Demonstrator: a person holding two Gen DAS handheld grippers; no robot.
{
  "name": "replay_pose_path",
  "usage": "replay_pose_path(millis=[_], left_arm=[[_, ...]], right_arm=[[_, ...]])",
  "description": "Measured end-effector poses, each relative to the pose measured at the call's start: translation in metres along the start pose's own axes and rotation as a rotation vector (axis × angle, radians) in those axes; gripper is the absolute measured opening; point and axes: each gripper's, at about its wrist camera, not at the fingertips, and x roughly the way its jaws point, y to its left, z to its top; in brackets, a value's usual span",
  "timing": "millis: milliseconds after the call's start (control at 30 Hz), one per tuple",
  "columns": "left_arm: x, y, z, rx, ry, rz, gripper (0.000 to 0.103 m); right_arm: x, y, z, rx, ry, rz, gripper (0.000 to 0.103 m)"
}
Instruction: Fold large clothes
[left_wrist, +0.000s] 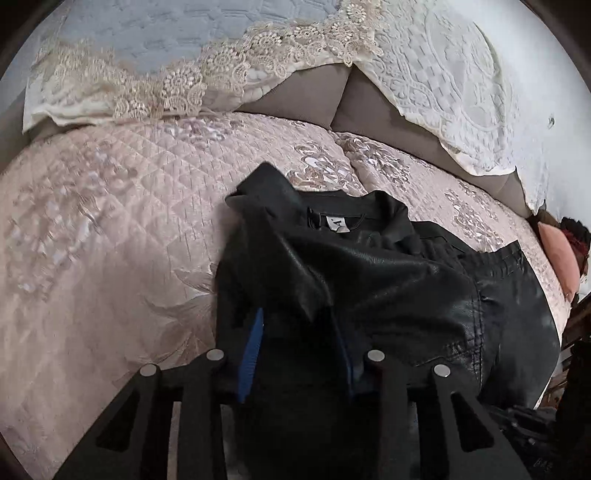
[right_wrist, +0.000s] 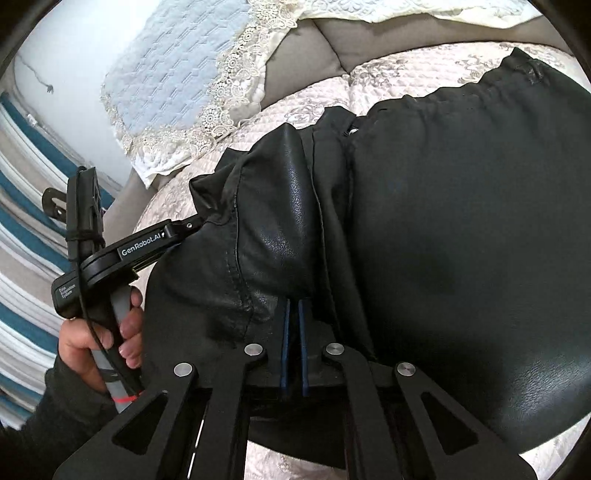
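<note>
Pinching the heavy, slick, floppy jacket (right_wrist: 443, 221): right gripper (right_wrist: 294, 317) clamps a fold at six o'clock; left gripper (left_wrist: 299, 332) holds fabric between wide pads.

Two wrist fisheyes, close over the bed

Each looks forward along its fingers, down at the jacket (left_wrist: 369, 280) from very near; both share jacket (right_wrist: 424, 221), quilt (left_wrist: 110, 221) and lace pillow (right_wrist: 166, 85).

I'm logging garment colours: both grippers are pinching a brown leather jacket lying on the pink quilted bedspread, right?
Not brown: the jacket is black, as the left wrist view shows. The rest holds: the left gripper and right gripper both pinch it on the pink quilted bedspread.
</note>
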Motion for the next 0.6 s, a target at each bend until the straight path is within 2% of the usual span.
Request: replay_pose_path(millis=[33,67,167,267,367,433,467,600], left_arm=[[-0.003,-0.001,0.003,0.007,-0.011,-0.002,0.038],[-0.010,-0.002,0.007,0.015,-0.027,-0.020,0.038],[-0.038,-0.009,-0.002,0.044,-0.068,-0.064,0.038],[-0.049,-0.016,-0.020,0.069,-0.056,-0.095,0.038],[-0.050,-0.022,-0.040,0.101,-0.053,-0.078,0.039],[-0.040,-0.020,-0.052,0.094,-0.020,-0.077,0.039],[-0.036,-0.018,-0.055,0.090,-0.015,-0.076,0.039],[-0.037,-0.022,-0.055,0.112,-0.022,-0.060,0.039]], right_arm=[[-0.005,0.004,0.002,-0.010,0.000,-0.014,0.003],[-0.018,0.010,0.005,-0.040,-0.022,-0.043,0.009],[-0.043,0.026,0.022,-0.098,-0.100,-0.048,0.009],[-0.035,0.036,0.045,-0.141,-0.112,-0.067,0.009],[-0.007,0.025,0.064,-0.114,-0.065,-0.094,0.009],[0.018,0.013,0.063,-0.119,-0.005,-0.166,0.006],[0.027,0.010,0.061,-0.126,0.018,-0.167,0.005],[0.016,0.008,0.057,-0.142,0.001,-0.169,0.006]])
